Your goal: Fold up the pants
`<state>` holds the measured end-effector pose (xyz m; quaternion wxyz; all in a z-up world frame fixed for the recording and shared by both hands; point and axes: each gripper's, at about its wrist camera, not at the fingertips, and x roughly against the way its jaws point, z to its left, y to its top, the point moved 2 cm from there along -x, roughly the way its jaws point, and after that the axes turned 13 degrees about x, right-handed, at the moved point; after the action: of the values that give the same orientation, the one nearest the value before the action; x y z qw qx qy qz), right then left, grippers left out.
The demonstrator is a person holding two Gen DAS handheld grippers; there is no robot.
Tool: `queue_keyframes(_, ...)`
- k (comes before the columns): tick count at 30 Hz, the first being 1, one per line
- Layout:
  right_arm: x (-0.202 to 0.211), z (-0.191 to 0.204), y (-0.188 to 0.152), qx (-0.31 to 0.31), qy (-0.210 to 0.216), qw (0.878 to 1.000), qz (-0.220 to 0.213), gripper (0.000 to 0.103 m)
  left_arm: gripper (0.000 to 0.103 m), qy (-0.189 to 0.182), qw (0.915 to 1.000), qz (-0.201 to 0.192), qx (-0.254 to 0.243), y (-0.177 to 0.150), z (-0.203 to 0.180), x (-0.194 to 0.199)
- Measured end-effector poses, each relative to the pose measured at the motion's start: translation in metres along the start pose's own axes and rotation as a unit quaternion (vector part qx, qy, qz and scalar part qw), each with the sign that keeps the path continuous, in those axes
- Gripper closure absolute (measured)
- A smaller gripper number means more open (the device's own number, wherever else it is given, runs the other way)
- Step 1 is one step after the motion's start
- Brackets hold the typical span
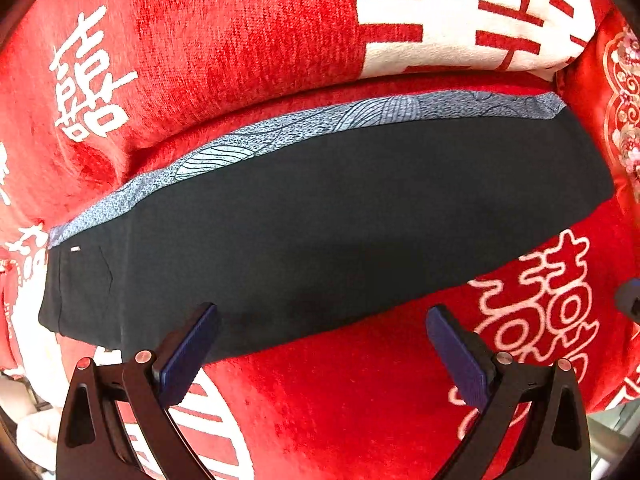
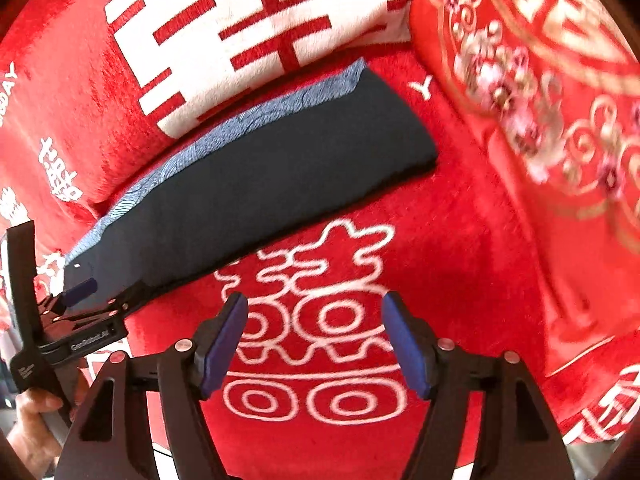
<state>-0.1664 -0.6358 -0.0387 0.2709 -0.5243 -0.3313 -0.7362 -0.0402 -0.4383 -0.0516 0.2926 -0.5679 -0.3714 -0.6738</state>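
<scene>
Black pants (image 1: pixel 320 216) with a grey-blue patterned side stripe (image 1: pixel 280 132) lie flat, legs stacked lengthwise, on a red sofa seat (image 1: pixel 340 392). The waist end is at the left. My left gripper (image 1: pixel 320 320) is open at the pants' near edge, its left finger over the cloth, holding nothing. In the right wrist view the pants (image 2: pixel 260 176) stretch from lower left to upper middle. My right gripper (image 2: pixel 314 304) is open and empty over bare red seat, short of the pants. The left gripper (image 2: pixel 102 290) shows at the waist end.
Red back cushions with white characters (image 1: pixel 220 40) rise right behind the pants. A red embroidered pillow (image 2: pixel 540 120) stands at the right end. The seat's front edge is below both grippers. A hand (image 2: pixel 32 420) holds the left gripper.
</scene>
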Motion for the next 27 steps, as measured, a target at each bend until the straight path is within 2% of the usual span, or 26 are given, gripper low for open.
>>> queue_keyframes(3, 0.004, -0.01, 0.001, 0.003, 0.007, 1.0, 0.002, 0.027, 0.0, 0.002, 1.0, 0.0, 0.006, 0.011, 0.012, 0.004)
queue_keyframes(8, -0.003, -0.006, 0.002, 0.017, 0.015, 1.0, 0.011, 0.027, 0.0, 0.007, 0.9998, 0.007, 0.016, 0.008, -0.001, 0.02)
queue_keyframes(13, -0.011, -0.003, 0.006, 0.022, 0.025, 0.999, 0.018, 0.026, 0.0, 0.012, 0.9997, 0.016, 0.016, 0.01, 0.009, 0.003)
queue_keyframes(27, -0.035, -0.009, 0.023, 0.016, 0.034, 0.999, 0.033, 0.026, 0.0, 0.02, 0.9993, 0.028, 0.014, 0.022, -0.007, -0.014)
